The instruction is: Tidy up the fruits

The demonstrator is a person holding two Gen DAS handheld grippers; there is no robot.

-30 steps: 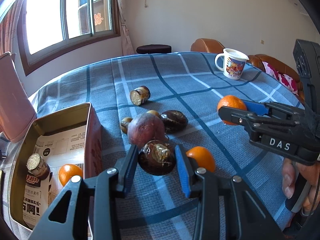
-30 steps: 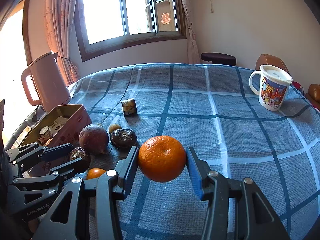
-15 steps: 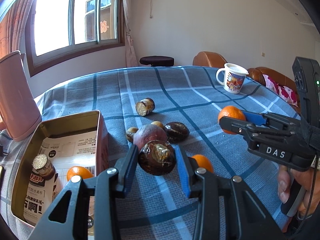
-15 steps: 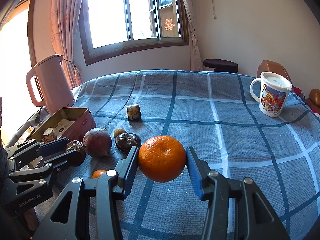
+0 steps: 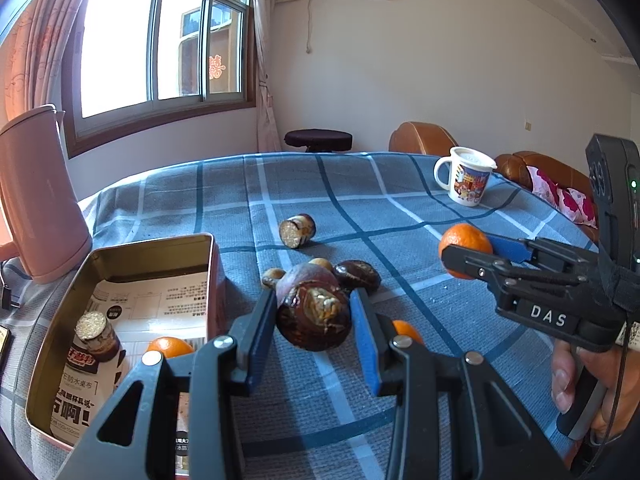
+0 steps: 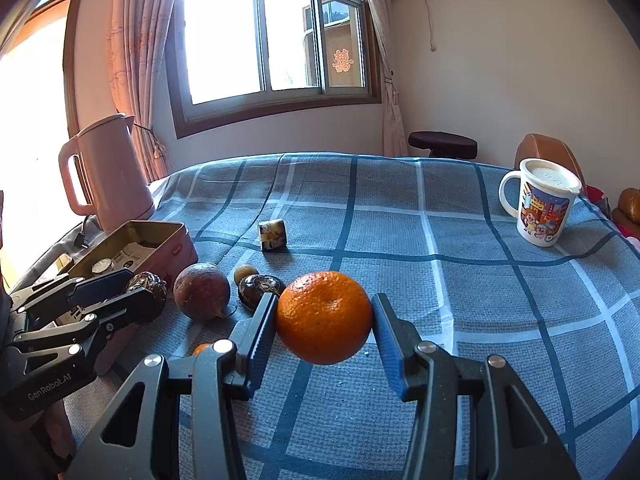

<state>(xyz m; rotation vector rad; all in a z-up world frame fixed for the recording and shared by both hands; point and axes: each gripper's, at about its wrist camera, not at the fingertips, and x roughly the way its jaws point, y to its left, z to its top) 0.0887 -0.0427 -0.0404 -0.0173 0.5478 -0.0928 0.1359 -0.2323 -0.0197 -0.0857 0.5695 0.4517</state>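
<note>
My left gripper [image 5: 314, 318] is shut on a dark brown wrinkled fruit [image 5: 314, 318], held above the checked cloth beside the open tin box [image 5: 60, 360]. That gripper [image 6: 146, 292] and its brown fruit [image 6: 149, 285] show at the left of the right wrist view. My right gripper [image 6: 324, 316] is shut on an orange [image 6: 324, 316], also lifted over the table; the orange [image 5: 464, 248] appears at right in the left wrist view. On the cloth lie a purple round fruit [image 6: 202, 296], another dark fruit [image 6: 260, 286], two small brown ones and an orange [image 5: 406, 330] behind my left finger.
The tin box holds a small jar [image 5: 96, 336], an orange [image 5: 170, 347] and a printed sheet. A pink kettle [image 6: 106, 170] stands behind the box. A cut roll piece [image 6: 273, 235] lies mid-table. A lidded mug [image 6: 542, 202] stands far right. A hand [image 5: 576, 380] grips the right tool.
Both views tilted upward, showing more wall and window. The fruits on the cloth and both held fruits stay where they were between the pads.
</note>
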